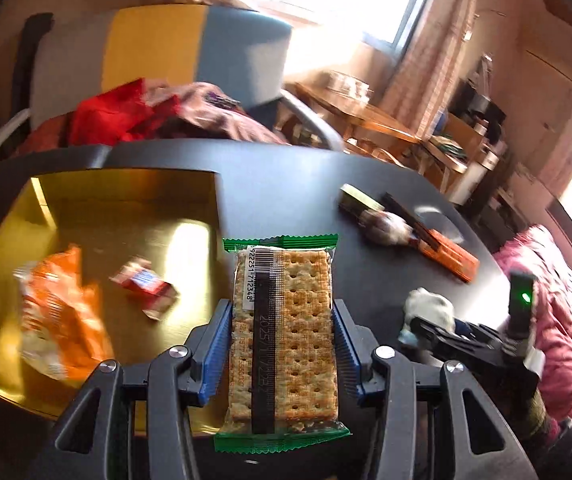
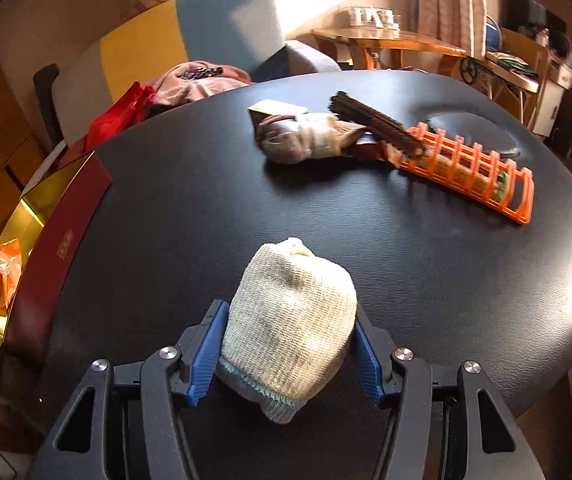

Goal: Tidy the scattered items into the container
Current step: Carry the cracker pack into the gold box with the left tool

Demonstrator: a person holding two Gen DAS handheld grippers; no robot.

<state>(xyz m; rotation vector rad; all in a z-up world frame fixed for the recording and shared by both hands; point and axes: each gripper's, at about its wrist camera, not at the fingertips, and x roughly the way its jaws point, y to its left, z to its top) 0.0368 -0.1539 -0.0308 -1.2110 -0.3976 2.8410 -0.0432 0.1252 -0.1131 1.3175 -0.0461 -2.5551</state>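
- Clamped between the blue pads (image 1: 342, 344) of the left gripper (image 1: 281, 344) is a cracker packet (image 1: 286, 320), gripped across its width with both green crimped ends sticking out free; it hangs over the near right edge of the gold-lined box (image 1: 125, 208).
- Risk here: the packet is rigid but brittle, so a harder squeeze could snap the crackers, and a release too close to the box wall could leave it propped on the rim or tipped back onto the table.
- Inside the box already lie an orange snack bag (image 1: 61, 312) toward the left wall and a small red wrapper (image 1: 143, 286) near the middle; dropping the packet on the bag could leave it lying tilted.
- Pads (image 2: 205, 350) of the right gripper (image 2: 286, 356) are closed on a rolled cream sock (image 2: 290, 320), over the near edge of the black table (image 2: 205, 220).
- Soft knit can creep out of a grip, and a loose cuff hangs below, so the roll may unwind or slip on the way to the box.
- Both grippers are heading for one box at the table's left edge; they could collide there.
- Toward the far edge wait a second sock bundle (image 2: 306, 140), a dark comb (image 2: 374, 120), an orange rack (image 2: 470, 176) and a small box (image 2: 273, 108), touching in one heap, so picking one may drag another.
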